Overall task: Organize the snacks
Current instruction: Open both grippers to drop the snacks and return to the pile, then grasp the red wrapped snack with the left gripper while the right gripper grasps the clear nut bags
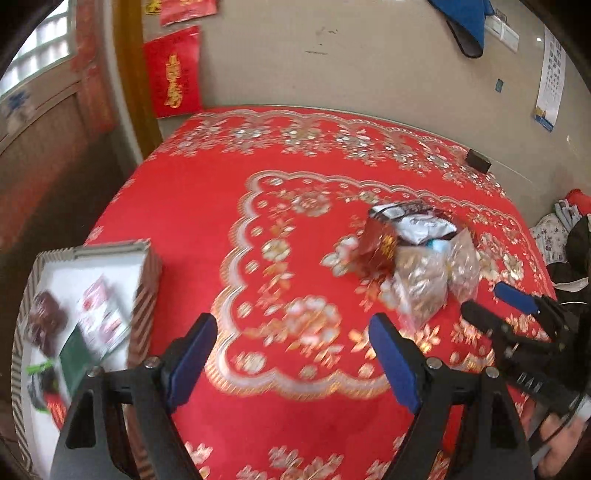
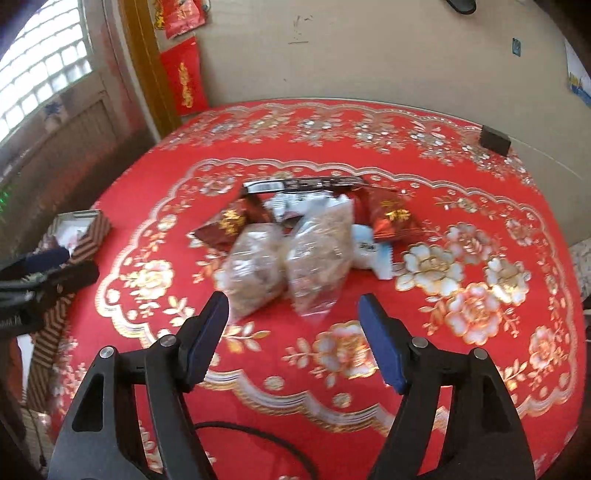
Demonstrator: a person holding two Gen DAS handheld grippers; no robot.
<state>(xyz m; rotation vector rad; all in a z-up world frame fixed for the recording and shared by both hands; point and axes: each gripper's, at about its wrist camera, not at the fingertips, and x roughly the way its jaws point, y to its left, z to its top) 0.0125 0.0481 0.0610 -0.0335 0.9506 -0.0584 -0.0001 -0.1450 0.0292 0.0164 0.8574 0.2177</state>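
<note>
A surface [image 2: 480, 369] draped in a red cloth with gold and silver flowers fills the middle of the room. Behind it stands a plain beige wall [image 2: 369, 55], scuffed with a few dark marks. On the wall at the surface's far left corner hang red paper banners [image 2: 184, 79] with gold characters, beside a yellow-brown wooden door frame [image 2: 142, 55]. Further left of the surface, daylight comes through a glass-block window [image 2: 44, 74]. A wall calendar [image 1: 551, 81] hangs above the surface's far right corner, near white wall switches [image 1: 503, 29].
</note>
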